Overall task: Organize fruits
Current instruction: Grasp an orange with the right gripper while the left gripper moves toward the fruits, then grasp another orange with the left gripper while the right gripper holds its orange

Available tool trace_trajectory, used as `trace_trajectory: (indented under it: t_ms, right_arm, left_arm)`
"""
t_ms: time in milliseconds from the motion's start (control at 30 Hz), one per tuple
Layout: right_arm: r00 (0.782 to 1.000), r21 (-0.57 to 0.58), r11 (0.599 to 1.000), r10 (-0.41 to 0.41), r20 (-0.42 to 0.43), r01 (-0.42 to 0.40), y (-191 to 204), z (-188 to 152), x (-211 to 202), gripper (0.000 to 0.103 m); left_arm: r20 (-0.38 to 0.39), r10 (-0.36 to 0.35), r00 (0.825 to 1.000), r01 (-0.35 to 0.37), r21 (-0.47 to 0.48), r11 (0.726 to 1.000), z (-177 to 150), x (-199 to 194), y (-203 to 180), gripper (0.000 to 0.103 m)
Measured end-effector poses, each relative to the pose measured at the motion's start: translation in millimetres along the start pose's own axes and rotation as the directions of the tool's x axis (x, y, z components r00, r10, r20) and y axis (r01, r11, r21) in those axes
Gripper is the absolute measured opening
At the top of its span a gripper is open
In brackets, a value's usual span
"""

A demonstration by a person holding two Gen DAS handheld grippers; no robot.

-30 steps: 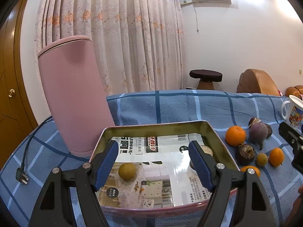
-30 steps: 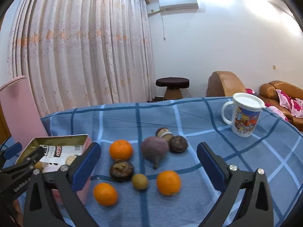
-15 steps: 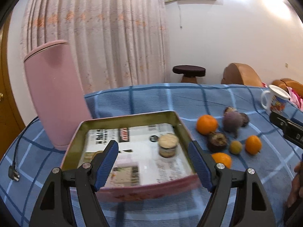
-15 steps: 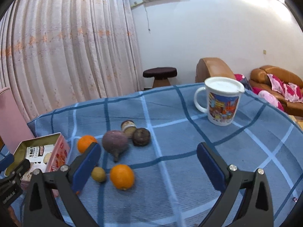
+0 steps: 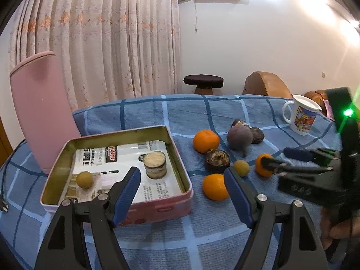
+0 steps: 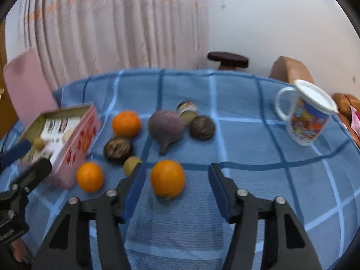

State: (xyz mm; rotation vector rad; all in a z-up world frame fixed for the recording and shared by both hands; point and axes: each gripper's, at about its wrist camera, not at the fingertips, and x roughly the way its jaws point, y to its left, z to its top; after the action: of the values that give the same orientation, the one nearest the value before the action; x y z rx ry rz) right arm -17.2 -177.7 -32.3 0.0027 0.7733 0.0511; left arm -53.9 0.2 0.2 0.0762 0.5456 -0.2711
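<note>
Your right gripper (image 6: 174, 181) has dropped toward the cloth since a second ago, and its jaws have just been closing. They now stand half-spread on either side of the nearest orange (image 6: 167, 178). In the right wrist view there is blue cloth on both sides of the fruit, so the pads bracket it without pressing. In the left wrist view one finger overlaps that orange (image 5: 263, 164), so contact there cannot be judged. Judging by this, you are committing to that orange as the next piece to carry.

Your left gripper (image 5: 182, 187) is spread wide and holds nothing. It hangs over the near right corner of the pink tin (image 5: 157, 209), and its view has swung from the tin's inside toward the loose fruit.

Two pieces already lie in the tin: a small yellow-green fruit (image 5: 84, 179) and a short pale-topped round piece (image 5: 155, 164). A printed paper lines the bottom.

Just beyond the bracketed orange, another small yellow-green fruit (image 6: 131, 165) sits close to your right gripper's left finger, and a second orange (image 6: 90, 176) lies near the tin's wall. Finishing the squeeze may nudge the small one, so mind that side.

Farther back lie a dark brown round fruit (image 6: 117, 150), a third orange (image 6: 126, 123), a purple beet-like root (image 6: 166, 127) and two more dark round pieces (image 6: 202, 127). The printed mug (image 6: 306, 118) stands well apart to the right. Most of the sorting is yet to do.
</note>
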Motion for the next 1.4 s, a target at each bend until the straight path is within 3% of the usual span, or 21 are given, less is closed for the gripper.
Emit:
trace_trajectory:
  t_ms: [133, 267, 533, 667, 800, 1100, 1400]
  right_arm:
    - [0.992, 0.017, 0.999, 0.051, -0.115, -0.049, -3, -1, 22, 0.052]
    - [0.993, -0.001, 0.998, 0.057, -0.105, -0.057, -3, -2, 18, 0.038]
    - [0.998, 0.080, 0.996, 0.030, -0.063, -0.025, -31, -3, 7, 0.037]
    - [0.999, 0.106, 0.994, 0.011, -0.039, -0.007, -43, -1, 2, 0.038]
    - [1.000, 0.135, 0.991, 0.008, -0.018, -0.005, -51, 2, -3, 0.038]
    - [1.000, 0.157, 0.987, 0.016, 0.008, -0.017, -56, 4, -9, 0.038]
    - [0.999, 0.182, 0.983, 0.034, 0.009, -0.035, -61, 3, -12, 0.038]
  left_arm:
    - [-0.011, -0.003, 1.000, 0.003, 0.006, 1.000, -1, 1, -5, 0.077]
    - [-0.015, -0.012, 1.000, 0.012, -0.001, 1.000, -2, 2, -11, 0.077]
    - [-0.075, -0.085, 0.994, 0.085, -0.005, 0.996, -4, 10, -36, 0.077]
    - [-0.096, -0.085, 0.992, 0.086, 0.001, 0.996, -4, 16, -55, 0.077]
    - [-0.172, -0.027, 0.985, 0.029, 0.008, 1.000, -3, 35, -70, 0.063]
    - [-0.203, 0.146, 0.968, -0.150, -0.006, 0.989, 3, 51, -74, 0.063]
    - [-0.222, -0.038, 0.974, -0.005, -0.193, 0.981, -8, 34, -43, 0.062]
